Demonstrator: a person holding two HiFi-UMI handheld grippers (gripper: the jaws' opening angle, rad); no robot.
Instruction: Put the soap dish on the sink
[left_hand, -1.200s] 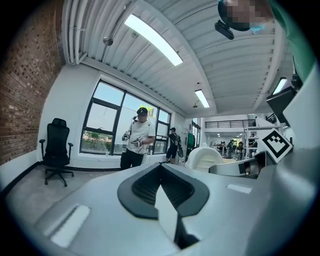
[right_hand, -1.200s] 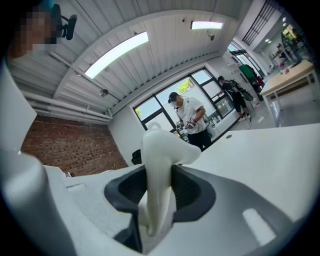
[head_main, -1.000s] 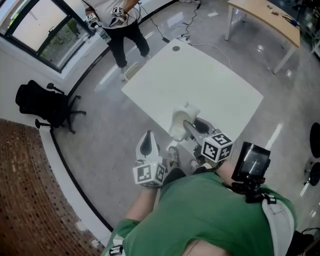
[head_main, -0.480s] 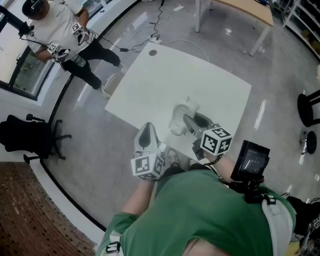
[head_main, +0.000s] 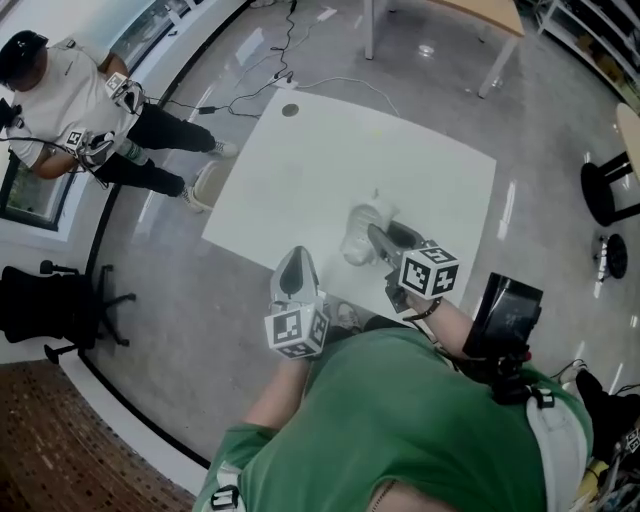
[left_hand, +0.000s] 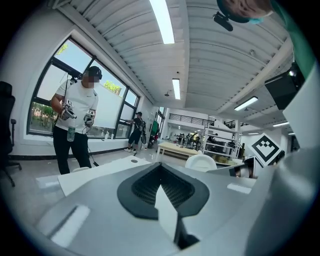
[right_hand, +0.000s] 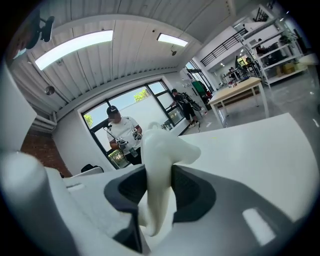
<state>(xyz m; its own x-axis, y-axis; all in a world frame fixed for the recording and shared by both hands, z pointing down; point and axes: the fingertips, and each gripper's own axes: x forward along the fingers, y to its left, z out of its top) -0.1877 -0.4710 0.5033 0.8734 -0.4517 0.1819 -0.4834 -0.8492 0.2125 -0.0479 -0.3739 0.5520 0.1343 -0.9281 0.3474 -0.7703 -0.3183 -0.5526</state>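
Note:
In the head view, a white soap dish hangs over the near part of the white table. My right gripper is shut on it. In the right gripper view the dish stands edge-up, pinched between the dark pads. My left gripper is at the table's near edge, left of the dish, with its jaws together and nothing in them. In the left gripper view the closed jaws fill the lower frame, and the dish shows beyond. No sink shows in any view.
Another person with grippers stands on the floor at the far left. A black office chair is by the wall. A wooden table stands at the back and a black stool to the right. Cables lie near the table's far corner.
Both grippers have moved a little farther out over the table's near edge, and the right still grips the dish. The other person has shifted left in the picture as the head view swung.

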